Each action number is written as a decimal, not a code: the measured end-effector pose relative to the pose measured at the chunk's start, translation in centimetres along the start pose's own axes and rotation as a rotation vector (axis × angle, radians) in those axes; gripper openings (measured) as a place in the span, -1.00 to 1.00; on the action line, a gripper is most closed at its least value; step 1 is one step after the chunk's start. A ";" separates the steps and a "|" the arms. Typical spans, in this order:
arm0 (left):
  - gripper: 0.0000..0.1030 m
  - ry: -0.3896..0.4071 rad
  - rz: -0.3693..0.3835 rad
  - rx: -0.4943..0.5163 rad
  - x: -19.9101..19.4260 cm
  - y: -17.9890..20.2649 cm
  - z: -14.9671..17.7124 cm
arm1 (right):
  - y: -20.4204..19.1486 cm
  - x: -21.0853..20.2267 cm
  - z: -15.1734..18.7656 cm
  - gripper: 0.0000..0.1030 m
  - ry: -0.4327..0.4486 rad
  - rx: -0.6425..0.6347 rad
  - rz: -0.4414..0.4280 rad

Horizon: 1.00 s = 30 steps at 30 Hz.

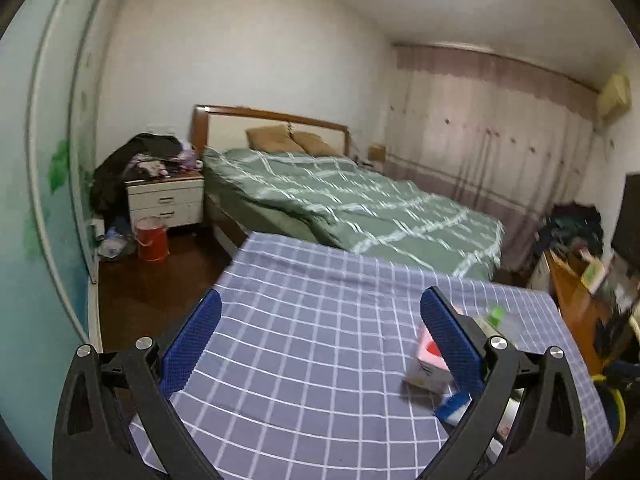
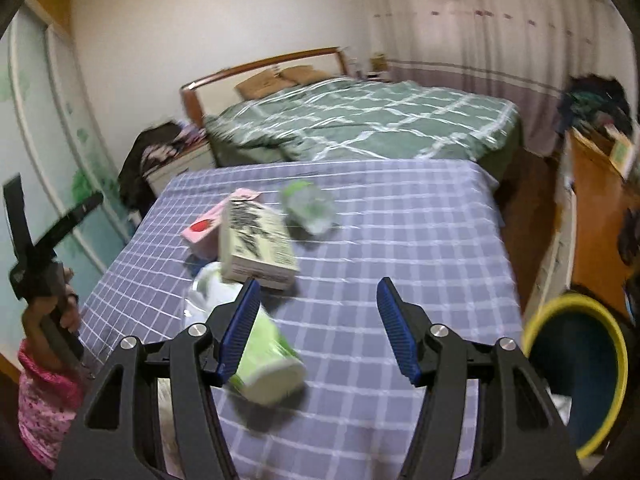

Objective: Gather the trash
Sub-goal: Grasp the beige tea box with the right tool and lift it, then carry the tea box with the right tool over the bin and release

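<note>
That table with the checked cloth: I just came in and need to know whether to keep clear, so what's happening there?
A person is clearing trash with a handheld gripper in each hand. Both the left gripper and the right gripper are open and empty, hovering over the table. Still lying on it are a green cup on its side, a cream carton, a pink box and a crumpled plastic bottle. A yellow-rimmed bin stands at the right.

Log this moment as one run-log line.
left gripper: open, empty | right gripper: open, empty | trash on table: green cup, cream box, pink box | bin: right of table
</note>
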<state>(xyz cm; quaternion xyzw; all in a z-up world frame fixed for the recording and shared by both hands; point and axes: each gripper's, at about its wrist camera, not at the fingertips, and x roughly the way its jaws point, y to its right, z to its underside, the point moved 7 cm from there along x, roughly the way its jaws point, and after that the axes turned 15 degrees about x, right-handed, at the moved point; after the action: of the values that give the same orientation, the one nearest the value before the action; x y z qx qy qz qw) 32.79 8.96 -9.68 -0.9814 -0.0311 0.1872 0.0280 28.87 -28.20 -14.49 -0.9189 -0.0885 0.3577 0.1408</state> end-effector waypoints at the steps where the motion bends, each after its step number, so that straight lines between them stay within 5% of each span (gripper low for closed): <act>1: 0.91 0.007 -0.009 -0.005 -0.2 -0.3 0.0 | -1.1 0.8 -0.3 0.13 -0.019 -0.031 -0.007; 7: 0.91 0.021 -0.050 0.000 -0.4 -0.9 0.0 | -6.7 5.3 -2.1 0.13 -0.087 -0.207 0.011; 12: 0.90 0.013 -0.050 0.016 -0.8 -0.6 0.3 | -9.8 10.3 -2.4 0.13 -0.165 -0.318 0.108; 24: 0.91 -0.003 -0.030 0.049 -0.4 1.1 0.4 | -8.1 15.9 -1.0 0.10 -0.238 -0.434 0.297; 26: 0.91 -0.005 -0.025 0.048 -0.3 1.2 0.5 | -7.8 15.6 -1.3 0.05 -0.227 -0.425 0.291; 28: 0.91 -0.006 -0.024 0.047 -0.4 1.2 0.6 | -7.2 15.1 -1.6 -0.30 -0.216 -0.414 0.300; 30: 0.91 -0.007 -0.024 0.047 -0.4 1.3 0.7 | -6.4 14.8 -1.8 -0.38 -0.208 -0.404 0.303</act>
<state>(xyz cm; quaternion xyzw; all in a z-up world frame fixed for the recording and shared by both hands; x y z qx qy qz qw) 32.27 7.64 -10.25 -0.9794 -0.0383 0.1910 0.0533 40.48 -18.58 -20.47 -0.8894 -0.0336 0.4423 -0.1104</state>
